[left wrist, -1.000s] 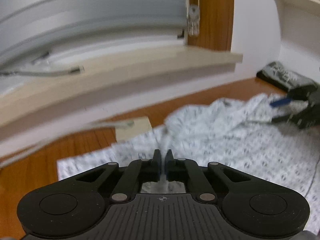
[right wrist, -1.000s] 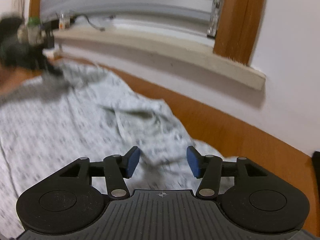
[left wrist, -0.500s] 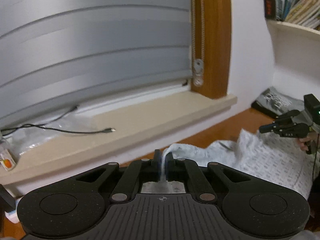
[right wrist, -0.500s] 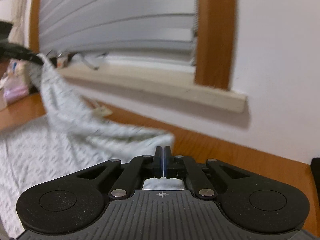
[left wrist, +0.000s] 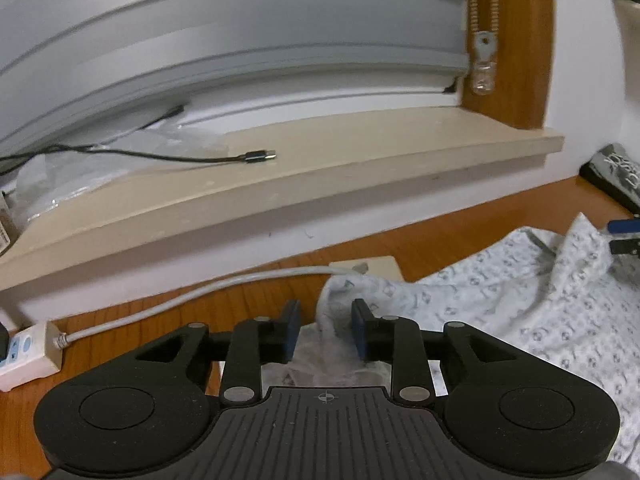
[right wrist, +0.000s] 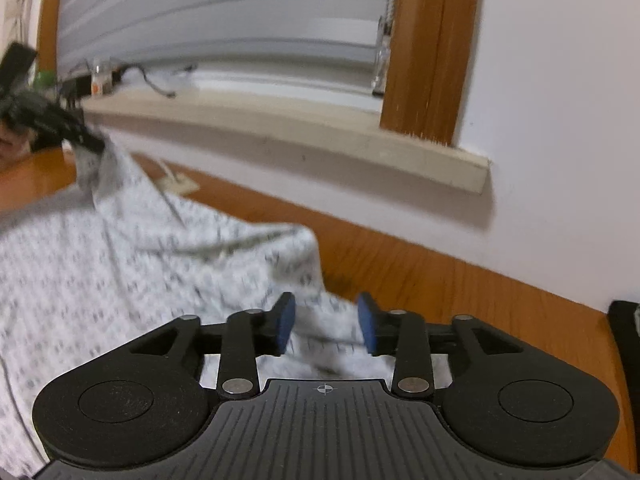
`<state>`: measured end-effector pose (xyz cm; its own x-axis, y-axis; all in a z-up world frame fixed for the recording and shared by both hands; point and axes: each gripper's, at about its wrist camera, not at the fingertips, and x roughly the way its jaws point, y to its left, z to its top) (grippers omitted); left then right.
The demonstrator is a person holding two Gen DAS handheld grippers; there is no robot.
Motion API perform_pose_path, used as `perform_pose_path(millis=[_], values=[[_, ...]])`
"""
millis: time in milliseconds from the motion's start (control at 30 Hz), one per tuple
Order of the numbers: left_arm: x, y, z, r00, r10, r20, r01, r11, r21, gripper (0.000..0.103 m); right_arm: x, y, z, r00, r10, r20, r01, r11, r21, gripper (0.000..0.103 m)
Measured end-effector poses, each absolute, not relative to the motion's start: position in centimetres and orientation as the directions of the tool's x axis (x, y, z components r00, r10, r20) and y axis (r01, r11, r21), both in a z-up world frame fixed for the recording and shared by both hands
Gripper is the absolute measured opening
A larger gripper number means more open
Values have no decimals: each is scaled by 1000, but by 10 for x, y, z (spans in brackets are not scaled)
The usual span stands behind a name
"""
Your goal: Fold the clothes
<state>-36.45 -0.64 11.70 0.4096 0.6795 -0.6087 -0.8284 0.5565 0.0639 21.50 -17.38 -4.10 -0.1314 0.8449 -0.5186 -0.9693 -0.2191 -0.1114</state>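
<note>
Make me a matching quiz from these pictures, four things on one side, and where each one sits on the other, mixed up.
Things:
1. black cable
2. patterned shirt
3. white power strip
4. left tongs

Places:
A. on the wooden table, at the left edge
B. on the window sill
C. open around a fold of cloth
D. spread over the wooden table

Pairs: 1-B, 2-D, 3-A, 4-C

- A beige window sill [left wrist: 360, 160] runs along the wall behind the desk [left wrist: 248, 300].
- A black cable [left wrist: 168, 156] with a plug lies on the sill.
- A white power strip [left wrist: 28, 354] sits at the desk's left edge, its grey cord [left wrist: 200, 292] trailing right.
- A dark book [left wrist: 612, 176] lies at the desk's far right corner.
- A grey blind [left wrist: 240, 40] covers the window.
</note>
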Motion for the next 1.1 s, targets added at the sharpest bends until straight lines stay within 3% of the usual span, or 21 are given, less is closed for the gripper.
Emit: perform_pose_path(millis=[333,433,467,533,767,800,867,933,1100], values=[[-362,-42,118,398,790,-466,-856,502,121,31,223,-167,-64,-134,823,-552,-975,-209,-74,46],[-373,-29,118,310,828,-468,-896,419,147,33,227,-165,-64,-143,820,-554,-977,-206,-52,47],[-378,-25,116,272,839,-472,-910,384,158,42,228,-164,-64,-146,820,-554,-978,-204,-45,47],[-386,-20,113,242,842,-481,-925,350,147,49,229,-164,-64,-146,820,-553,-979,-201,-40,47],[-372,-54,115,346,833,-433,-886,442,142,49,228,-164,-64,-142,821,-553,-978,-201,-48,48],[-369,-60,116,362,830,-425,-879,456,142,48,228,-164,-64,-141,821,-552,-979,-200,-48,49],[-363,-71,117,395,823,-409,-863,485,142,30,228,-164,-64,-140,822,-552,-979,-199,-49,50],[-356,-81,117,436,807,-398,-842,522,138,22,228,-164,-64,-138,822,-552,-979,-198,-50,50],[-306,-90,92,519,687,-509,-727,668,159,22,228,-164,-64,-138,822,-552,-979,-199,-51,51]])
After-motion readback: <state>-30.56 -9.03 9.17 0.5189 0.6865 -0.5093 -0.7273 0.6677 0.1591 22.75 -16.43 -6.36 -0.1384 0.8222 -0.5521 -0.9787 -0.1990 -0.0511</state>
